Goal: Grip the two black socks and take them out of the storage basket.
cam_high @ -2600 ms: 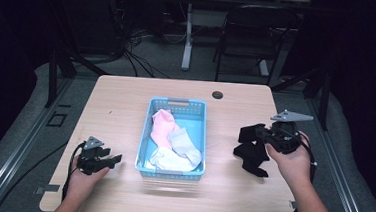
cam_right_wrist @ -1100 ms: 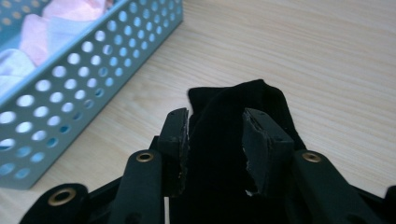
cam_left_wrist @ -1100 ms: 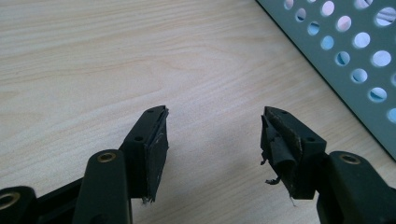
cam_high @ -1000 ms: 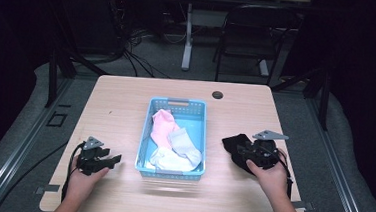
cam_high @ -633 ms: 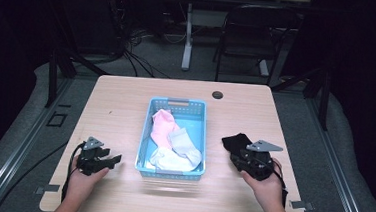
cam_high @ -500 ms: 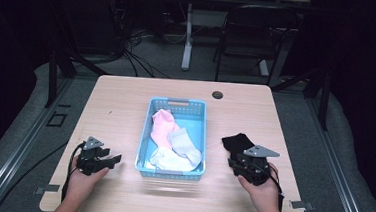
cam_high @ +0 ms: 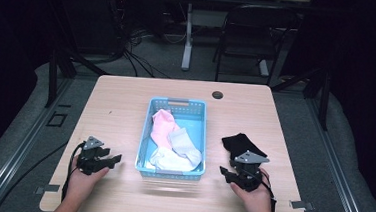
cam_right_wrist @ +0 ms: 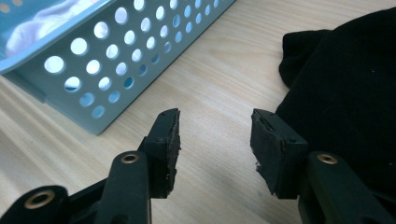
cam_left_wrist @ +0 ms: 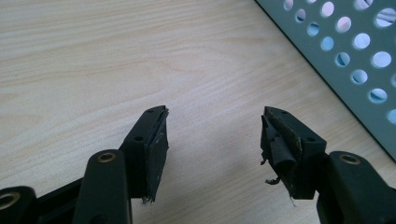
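Observation:
A light blue perforated basket (cam_high: 171, 174) stands in the middle of the table and holds a pink sock (cam_high: 161, 126), a grey sock (cam_high: 183, 138) and a white sock (cam_high: 168, 160). A black sock (cam_high: 237, 141) lies flat on the wood to the basket's right. My right gripper (cam_high: 225, 172) rests low just in front of it. Its jaws have just been opening, and in the right gripper view (cam_right_wrist: 215, 114) only bare wood lies between them, with the black sock (cam_right_wrist: 345, 88) beside the right jaw. My left gripper (cam_high: 116, 159) sits left of the basket, open (cam_left_wrist: 212, 112) over bare wood.
The basket wall (cam_left_wrist: 355, 70) is close on the right in the left gripper view, and the basket corner (cam_right_wrist: 140, 51) lies ahead to the left in the right gripper view. A round cable hole (cam_high: 217, 95) marks the table's far side. A chair (cam_high: 251, 35) stands beyond the table.
My right gripper came down and back toward the table's front edge, leaving the black sock lying on the table, and its jaws widened. The left gripper stayed put.

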`<state>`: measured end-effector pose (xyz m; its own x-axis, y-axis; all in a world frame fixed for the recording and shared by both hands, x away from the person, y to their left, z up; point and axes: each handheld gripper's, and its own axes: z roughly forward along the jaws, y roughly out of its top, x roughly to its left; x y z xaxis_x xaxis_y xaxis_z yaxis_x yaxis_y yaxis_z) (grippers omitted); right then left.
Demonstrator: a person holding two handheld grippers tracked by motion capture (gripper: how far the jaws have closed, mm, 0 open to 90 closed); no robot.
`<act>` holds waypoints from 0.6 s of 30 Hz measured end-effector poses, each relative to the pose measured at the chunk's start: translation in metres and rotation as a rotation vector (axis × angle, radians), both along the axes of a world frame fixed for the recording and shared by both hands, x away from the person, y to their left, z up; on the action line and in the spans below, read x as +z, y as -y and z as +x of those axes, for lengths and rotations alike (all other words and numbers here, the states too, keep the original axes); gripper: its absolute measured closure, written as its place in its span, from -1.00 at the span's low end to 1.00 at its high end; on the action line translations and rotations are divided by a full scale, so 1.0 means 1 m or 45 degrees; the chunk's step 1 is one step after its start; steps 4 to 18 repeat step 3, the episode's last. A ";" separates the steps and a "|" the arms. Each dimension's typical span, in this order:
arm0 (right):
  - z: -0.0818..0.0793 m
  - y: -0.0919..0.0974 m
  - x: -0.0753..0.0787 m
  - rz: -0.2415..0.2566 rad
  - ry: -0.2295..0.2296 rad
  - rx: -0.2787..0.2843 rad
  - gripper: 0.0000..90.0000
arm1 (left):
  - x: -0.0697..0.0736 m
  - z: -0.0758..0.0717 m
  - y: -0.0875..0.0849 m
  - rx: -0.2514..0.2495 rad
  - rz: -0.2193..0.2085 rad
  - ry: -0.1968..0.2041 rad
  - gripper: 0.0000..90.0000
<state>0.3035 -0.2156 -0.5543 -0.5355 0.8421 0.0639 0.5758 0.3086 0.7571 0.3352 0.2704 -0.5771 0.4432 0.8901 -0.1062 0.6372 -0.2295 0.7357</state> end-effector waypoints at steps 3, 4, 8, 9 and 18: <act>0.001 0.001 0.002 -0.008 0.029 -0.023 0.01 | 0.001 0.000 0.000 -0.004 0.004 -0.002 -0.08; 0.001 0.001 0.002 -0.008 0.029 -0.023 0.01 | 0.001 0.000 0.000 -0.004 0.004 -0.002 -0.08; 0.001 0.001 0.002 -0.008 0.029 -0.023 0.01 | 0.001 0.000 0.000 -0.004 0.004 -0.002 -0.08; 0.001 0.001 0.002 -0.008 0.029 -0.023 0.01 | 0.001 0.000 0.000 -0.004 0.004 -0.002 -0.08; 0.001 0.001 0.002 -0.008 0.029 -0.023 0.01 | 0.001 0.000 0.000 -0.004 0.004 -0.002 -0.08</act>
